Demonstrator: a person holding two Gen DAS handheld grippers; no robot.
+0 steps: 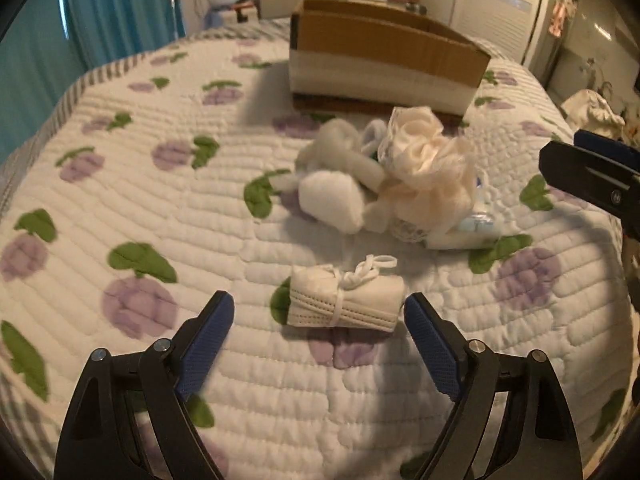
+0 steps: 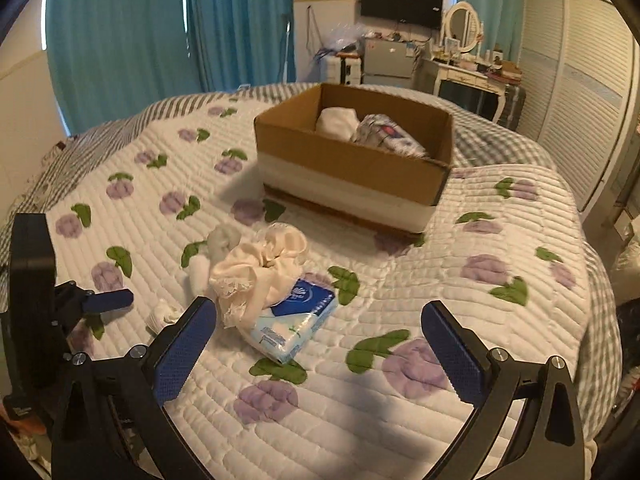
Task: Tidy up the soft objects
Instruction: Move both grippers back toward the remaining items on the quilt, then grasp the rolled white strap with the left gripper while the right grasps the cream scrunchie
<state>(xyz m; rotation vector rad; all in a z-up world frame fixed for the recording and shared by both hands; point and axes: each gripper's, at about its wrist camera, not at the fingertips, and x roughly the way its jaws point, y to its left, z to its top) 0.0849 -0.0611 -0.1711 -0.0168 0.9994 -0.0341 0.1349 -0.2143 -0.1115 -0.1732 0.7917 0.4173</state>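
A folded white face mask bundle (image 1: 346,300) tied with its straps lies on the quilt just ahead of my open left gripper (image 1: 319,312), between the fingers' lines. Beyond it is a pile: white socks (image 1: 332,194), a cream lacy cloth (image 1: 424,168) and a blue-white tissue pack (image 1: 472,228). My right gripper (image 2: 319,322) is open and empty; the tissue pack (image 2: 294,320) and cream cloth (image 2: 260,268) lie near its left finger. The cardboard box (image 2: 356,168) at the back holds a white item (image 2: 338,120) and a patterned item (image 2: 386,134).
The bed quilt (image 2: 460,292) has purple and green print. The left gripper shows at the left edge of the right wrist view (image 2: 100,302). Blue curtains (image 2: 160,28), a dresser with mirror (image 2: 464,68) and wardrobe doors (image 2: 580,92) stand behind the bed.
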